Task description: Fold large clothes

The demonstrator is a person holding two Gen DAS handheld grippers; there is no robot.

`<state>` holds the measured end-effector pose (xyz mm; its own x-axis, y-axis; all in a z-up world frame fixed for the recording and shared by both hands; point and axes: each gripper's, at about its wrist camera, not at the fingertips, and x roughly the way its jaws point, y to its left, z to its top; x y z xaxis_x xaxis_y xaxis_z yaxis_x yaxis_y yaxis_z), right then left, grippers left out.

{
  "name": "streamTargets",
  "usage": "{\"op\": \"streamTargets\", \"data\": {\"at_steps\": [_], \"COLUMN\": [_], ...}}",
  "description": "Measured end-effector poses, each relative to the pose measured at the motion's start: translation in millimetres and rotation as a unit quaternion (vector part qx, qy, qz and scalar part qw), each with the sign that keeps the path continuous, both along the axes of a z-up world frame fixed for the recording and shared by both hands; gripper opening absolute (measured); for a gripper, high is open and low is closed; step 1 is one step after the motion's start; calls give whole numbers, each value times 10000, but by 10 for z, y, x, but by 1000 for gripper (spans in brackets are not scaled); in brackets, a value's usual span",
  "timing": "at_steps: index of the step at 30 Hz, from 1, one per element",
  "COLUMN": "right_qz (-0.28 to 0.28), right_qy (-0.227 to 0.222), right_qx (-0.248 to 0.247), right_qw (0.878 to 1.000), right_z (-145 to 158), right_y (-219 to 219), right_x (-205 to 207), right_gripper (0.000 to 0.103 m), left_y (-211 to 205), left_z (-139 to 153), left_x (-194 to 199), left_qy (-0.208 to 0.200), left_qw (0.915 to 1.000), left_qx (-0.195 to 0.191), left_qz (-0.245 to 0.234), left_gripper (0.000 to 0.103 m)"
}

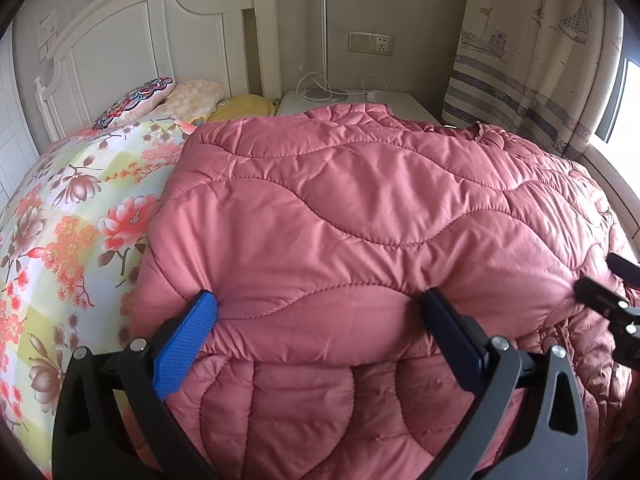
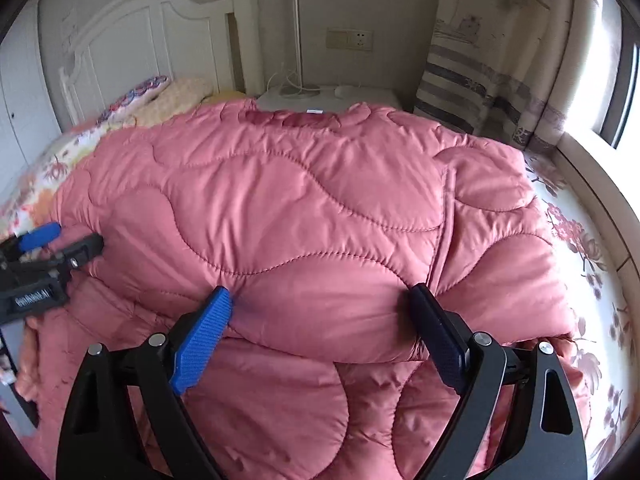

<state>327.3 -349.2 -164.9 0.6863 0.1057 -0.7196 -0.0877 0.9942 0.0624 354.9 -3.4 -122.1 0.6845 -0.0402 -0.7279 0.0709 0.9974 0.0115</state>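
Note:
A large pink quilted coat [image 1: 360,208] lies on the bed with one layer folded over another; it also fills the right wrist view [image 2: 300,208]. My left gripper [image 1: 320,300] is open, its fingers pressed against the near edge of the folded upper layer on the coat's left part. My right gripper [image 2: 320,294] is open, its fingers against the same folded edge further right. The right gripper shows at the right edge of the left wrist view [image 1: 600,280]. The left gripper shows at the left edge of the right wrist view [image 2: 68,240].
A floral bedsheet [image 1: 60,240] covers the bed. Pillows [image 1: 160,100] lie by the white headboard [image 1: 140,40]. A white nightstand [image 1: 360,100] with a lamp pole [image 1: 324,32] stands behind. A curtain [image 1: 540,60] and window are at right.

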Motion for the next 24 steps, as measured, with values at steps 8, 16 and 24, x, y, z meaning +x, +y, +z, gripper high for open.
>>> {"op": "streamTargets", "data": {"at_steps": [8, 16, 24], "right_qz": [489, 990, -38], "right_qy": [-180, 336, 172], "right_qx": [-23, -407, -739], "right_qw": [9986, 9937, 9971], "right_z": [222, -114, 4], "right_y": [181, 457, -265], "right_x": [-479, -494, -513], "right_gripper": [86, 86, 86], "left_y": [-7, -272, 298], "left_z": [249, -124, -105], "left_x": [-523, -643, -659], "left_qy": [-93, 493, 432], "left_qw": [9984, 9951, 9990], "left_qx": [-358, 282, 49], "left_qz": [-428, -804, -117], "left_gripper": [101, 101, 101]}}
